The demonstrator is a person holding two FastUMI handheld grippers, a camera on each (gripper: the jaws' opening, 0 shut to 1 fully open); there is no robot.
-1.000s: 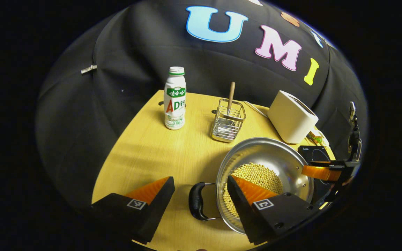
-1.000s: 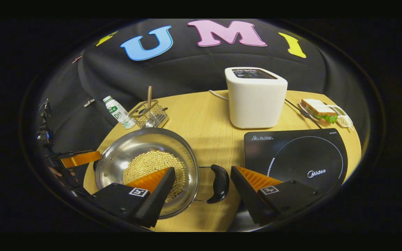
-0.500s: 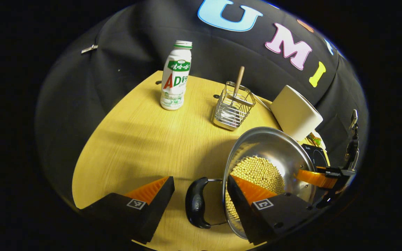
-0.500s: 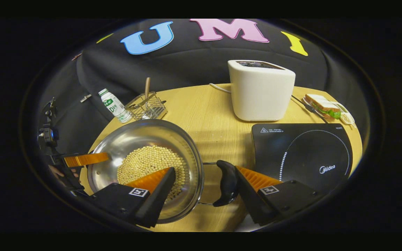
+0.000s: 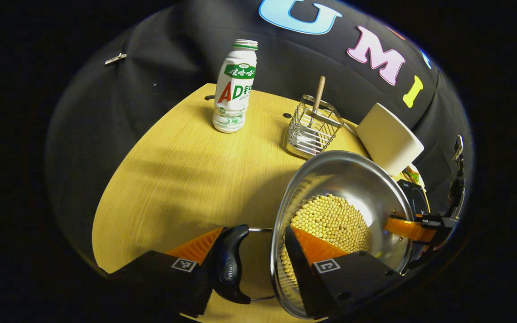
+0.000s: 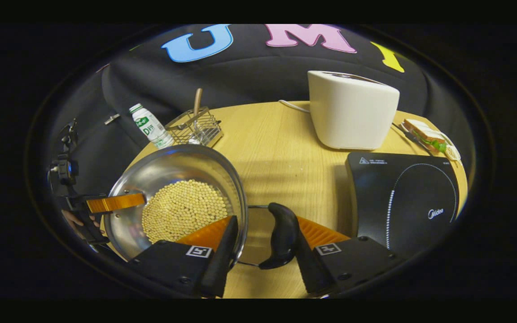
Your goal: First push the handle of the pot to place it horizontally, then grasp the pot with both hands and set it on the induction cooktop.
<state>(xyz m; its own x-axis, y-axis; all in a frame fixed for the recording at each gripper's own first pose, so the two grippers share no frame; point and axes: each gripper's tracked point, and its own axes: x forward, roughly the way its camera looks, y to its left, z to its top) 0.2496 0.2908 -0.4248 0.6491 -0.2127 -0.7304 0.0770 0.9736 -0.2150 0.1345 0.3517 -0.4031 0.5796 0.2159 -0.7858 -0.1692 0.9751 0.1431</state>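
Bean-filled steel pot (image 5: 352, 179) beside cooktop (image 6: 411, 188)

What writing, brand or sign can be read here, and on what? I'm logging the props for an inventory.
"Midea": on the induction cooktop, beside its ring.
Warning triangle with a line of fine print, cooktop's far corner: too small to read.
Bottle: printed label, not transcribed here.
Pot handle: moulded lettering, too blurred to read.
Left gripper and right gripper: coded squares, no words.

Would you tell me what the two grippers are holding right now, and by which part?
Each straddles a side handle of the pot; whether the left gripper or right gripper has fully clamped cannot be told.
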